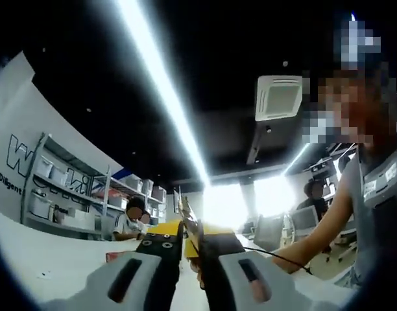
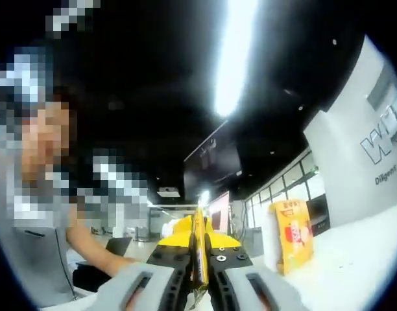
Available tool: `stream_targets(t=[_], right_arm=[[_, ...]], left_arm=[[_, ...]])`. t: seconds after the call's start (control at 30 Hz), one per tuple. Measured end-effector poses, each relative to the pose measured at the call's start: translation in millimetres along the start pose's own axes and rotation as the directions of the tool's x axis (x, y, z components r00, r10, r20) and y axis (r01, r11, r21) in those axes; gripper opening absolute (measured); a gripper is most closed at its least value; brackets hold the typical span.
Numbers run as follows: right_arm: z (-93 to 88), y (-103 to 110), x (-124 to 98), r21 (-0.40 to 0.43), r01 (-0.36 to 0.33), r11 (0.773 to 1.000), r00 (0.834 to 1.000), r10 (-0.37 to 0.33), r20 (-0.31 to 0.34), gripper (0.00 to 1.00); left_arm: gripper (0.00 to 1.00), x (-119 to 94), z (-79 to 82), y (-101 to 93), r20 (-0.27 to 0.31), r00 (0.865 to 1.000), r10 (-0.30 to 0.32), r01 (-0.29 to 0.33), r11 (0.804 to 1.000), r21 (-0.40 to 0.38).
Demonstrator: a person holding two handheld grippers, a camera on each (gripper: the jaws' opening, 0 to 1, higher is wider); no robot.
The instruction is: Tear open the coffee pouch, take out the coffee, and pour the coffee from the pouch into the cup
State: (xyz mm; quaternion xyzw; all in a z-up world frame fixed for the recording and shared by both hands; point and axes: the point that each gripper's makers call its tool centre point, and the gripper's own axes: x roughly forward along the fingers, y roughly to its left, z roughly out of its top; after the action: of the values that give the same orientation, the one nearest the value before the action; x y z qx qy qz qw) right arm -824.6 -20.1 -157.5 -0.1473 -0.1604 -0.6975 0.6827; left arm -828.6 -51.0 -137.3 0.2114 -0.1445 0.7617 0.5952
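Both your left gripper [image 1: 191, 249] and right gripper [image 2: 200, 259] pinch the thin coffee pouch [image 2: 200, 243]; it's light and floppy, so tear near the top edge

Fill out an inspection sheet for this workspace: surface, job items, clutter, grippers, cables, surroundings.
Surface: white table, bare where it is seen.
Job's things: yellow coffee pouch pinched edge-on from both sides; a yellow and orange package stands upright on the table to the right in the right gripper view; cup: nothing seen.
Clutter: small red item on the table; what it is, cannot tell.
Grippers: left gripper shut on the pouch; right gripper shut on the pouch.
Cables: a thin dark line runs right from the left gripper.
Surroundings: person's arm, seated people, shelving, ceiling light strip, white lettered wall.
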Motion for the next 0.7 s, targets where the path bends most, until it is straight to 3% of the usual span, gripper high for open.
stream_targets(t=[0.13, 0.27, 0.7], right_arm=[[-11.5, -3.4, 0.1, -0.015, 0.000, 1.000, 0.998, -0.001, -0.068, 0.08], [-21.8, -0.1, 2.7, -0.028, -0.005, 1.000, 0.992, 0.001, -0.126, 0.08], [-51.0, 8.4, 9.0, -0.044, -0.016, 0.999, 0.959, 0.002, -0.285, 0.07]], left_arm=[[0.11, -1.4, -2.4, 1.4, -0.031, 1.000, 0.007, -0.007, 1.000, -0.024], [0.10, -4.4, -6.7, 1.7, -0.116, 0.993, -0.007, -0.008, 0.992, -0.126], [0.09, -1.7, -17.6, -10.4, -0.194, 0.980, -0.036, 0.018, 0.995, -0.095]])
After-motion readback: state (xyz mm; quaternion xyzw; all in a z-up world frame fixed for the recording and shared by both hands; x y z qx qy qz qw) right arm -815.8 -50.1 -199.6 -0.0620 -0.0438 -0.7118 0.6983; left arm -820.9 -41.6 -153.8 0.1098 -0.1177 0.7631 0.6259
